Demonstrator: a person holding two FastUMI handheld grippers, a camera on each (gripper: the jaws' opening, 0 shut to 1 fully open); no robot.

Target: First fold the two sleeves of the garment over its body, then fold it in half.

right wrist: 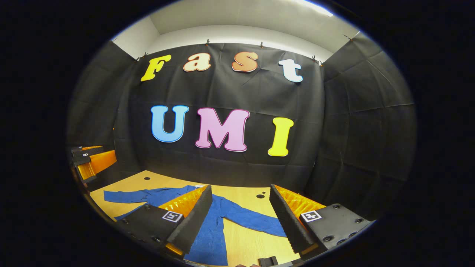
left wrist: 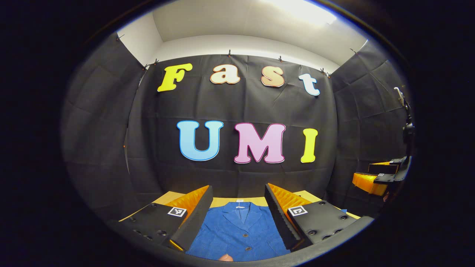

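The blue garment (left wrist: 237, 230) lies flat on the bench (right wrist: 252, 237), sleeves spread for folding; the left gripper (left wrist: 237, 218) and the right gripper (right wrist: 241, 218) hover with fingers wide, holding nothing.

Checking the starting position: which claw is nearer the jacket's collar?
Left. The left claw faces the collar straight ahead, over the jacket; the right claw is off to the side, above a sleeve.

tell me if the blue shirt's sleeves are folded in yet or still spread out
Still spread: the blue shirt lies flat on the table, both sleeves stretched outward.
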